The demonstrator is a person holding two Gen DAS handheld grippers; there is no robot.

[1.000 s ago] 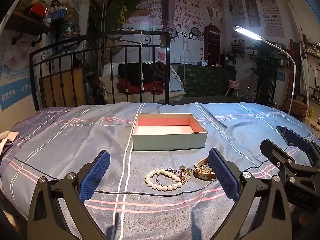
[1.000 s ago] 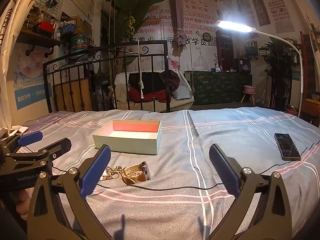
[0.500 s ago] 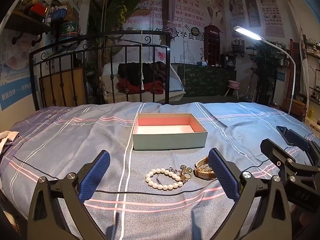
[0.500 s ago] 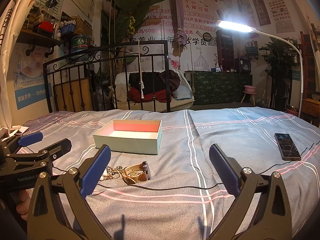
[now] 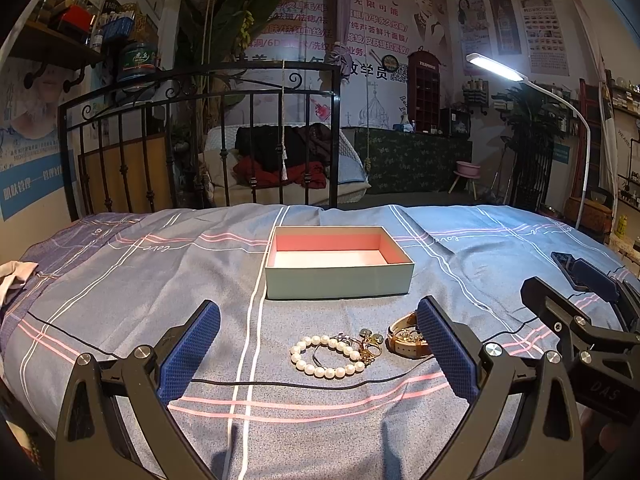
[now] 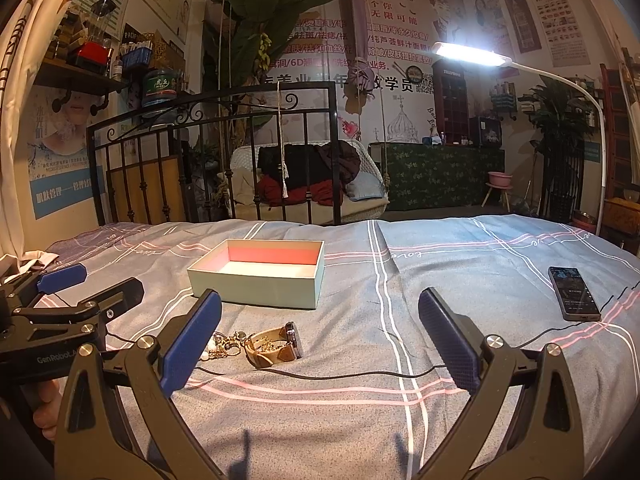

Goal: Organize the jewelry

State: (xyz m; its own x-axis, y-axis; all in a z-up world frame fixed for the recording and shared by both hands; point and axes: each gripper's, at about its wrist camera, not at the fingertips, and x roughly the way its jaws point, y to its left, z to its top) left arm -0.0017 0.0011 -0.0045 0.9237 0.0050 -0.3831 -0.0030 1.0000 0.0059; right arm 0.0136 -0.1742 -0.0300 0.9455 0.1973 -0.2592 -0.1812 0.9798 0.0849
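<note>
An open pale-green box (image 5: 338, 276) with a pink inside stands on the bed; it also shows in the right wrist view (image 6: 256, 286). In front of it lie a pearl bracelet (image 5: 326, 356), a tangle of gold chains and charms (image 5: 366, 344) and a tan-strap watch (image 5: 406, 340), which the right wrist view shows too (image 6: 274, 346). My left gripper (image 5: 318, 354) is open and empty, hovering just before the jewelry. My right gripper (image 6: 320, 338) is open and empty, to the right of the jewelry.
A striped blue bedsheet (image 5: 120, 280) covers the bed. A thin black cable (image 5: 280, 384) runs across the sheet below the jewelry. A phone (image 6: 574, 294) lies at the right. A black iron bedframe (image 5: 200, 140) stands behind. A white lamp (image 6: 472, 54) shines from the right.
</note>
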